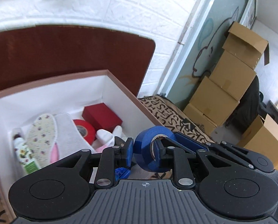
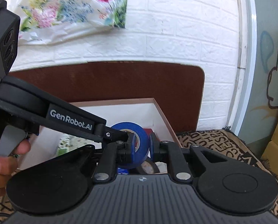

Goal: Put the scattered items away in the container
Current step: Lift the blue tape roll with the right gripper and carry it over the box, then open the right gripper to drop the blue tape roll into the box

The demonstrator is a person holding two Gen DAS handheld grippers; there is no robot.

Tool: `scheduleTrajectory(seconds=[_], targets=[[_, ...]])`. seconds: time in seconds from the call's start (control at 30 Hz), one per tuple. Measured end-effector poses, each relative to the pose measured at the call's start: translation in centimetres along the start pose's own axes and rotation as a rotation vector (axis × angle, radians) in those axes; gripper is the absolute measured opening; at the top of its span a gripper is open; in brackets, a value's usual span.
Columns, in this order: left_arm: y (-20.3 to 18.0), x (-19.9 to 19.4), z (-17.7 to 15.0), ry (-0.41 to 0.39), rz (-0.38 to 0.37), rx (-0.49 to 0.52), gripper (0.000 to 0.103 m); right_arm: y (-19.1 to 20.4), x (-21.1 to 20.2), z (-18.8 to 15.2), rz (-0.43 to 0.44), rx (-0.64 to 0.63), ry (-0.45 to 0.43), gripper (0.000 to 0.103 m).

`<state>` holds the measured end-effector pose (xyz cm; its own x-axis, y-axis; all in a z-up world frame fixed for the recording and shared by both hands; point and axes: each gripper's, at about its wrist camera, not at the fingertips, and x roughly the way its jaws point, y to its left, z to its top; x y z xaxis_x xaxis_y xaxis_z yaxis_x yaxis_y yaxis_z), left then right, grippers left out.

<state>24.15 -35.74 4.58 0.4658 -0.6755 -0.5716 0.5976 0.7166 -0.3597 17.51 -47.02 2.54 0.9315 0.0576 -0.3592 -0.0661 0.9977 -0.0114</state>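
Left gripper [image 1: 143, 150]: over box [image 1: 120, 85] rim, jaws clamped through tape [image 1: 150, 147] wall.
Right gripper [image 2: 140, 145]: alongside, jaws also pinching tape.
Tape: upright, above box's right edge.

Open box [image 1: 120, 85] top, cluttered floor.

Left gripper [image 1: 143, 150] with blue-padded fingers [image 1: 129, 149] pinching one wall of the blue tape roll [image 1: 148, 147], right gripper [image 2: 141, 145] clamped on the same roll's opposite side, bare hand [image 2: 2, 164] on the left gripper's trigger
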Motion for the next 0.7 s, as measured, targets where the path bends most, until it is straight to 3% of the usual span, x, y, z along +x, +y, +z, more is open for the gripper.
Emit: scheduleTrajectory(seconds=[0.33, 0.4, 0.43, 0.47, 0.5, 0.57, 0.7], targets=[[1.6, 4.7, 0.6, 0.04, 0.005, -0.049, 0.039, -1.8, 4.1, -0.5, -0.004, -0.016, 0.046, 0.018], [1.7, 5.2, 0.9, 0.045, 0.015, -0.059, 0.05, -1.9, 4.7, -0.5, -0.015, -0.024, 0.05, 0.019], [1.8, 5.3, 0.9, 0.05, 0.026, -0.066, 0.068, -1.8, 4.9, -0.5, -0.038, -0.03, 0.05, 0.021], [1.9, 5.3, 0.9, 0.049, 0.041, -0.072, 0.081, -1.8, 4.9, -0.5, -0.068, -0.037, 0.048, 0.031], [2.1, 5.0, 0.9, 0.034, 0.052, -0.073, 0.083, -1.8, 4.8, -0.4, -0.093, -0.041, 0.041, 0.046], [2.4, 4.3, 0.8, 0.004, 0.054, -0.062, 0.088, -2.0, 4.3, -0.4, -0.124, -0.042, 0.019, 0.065], [2.5, 3.2, 0.7, -0.021, 0.063, -0.053, 0.094, -2.0, 3.3, -0.4, -0.138, -0.043, 0.005, 0.075]])
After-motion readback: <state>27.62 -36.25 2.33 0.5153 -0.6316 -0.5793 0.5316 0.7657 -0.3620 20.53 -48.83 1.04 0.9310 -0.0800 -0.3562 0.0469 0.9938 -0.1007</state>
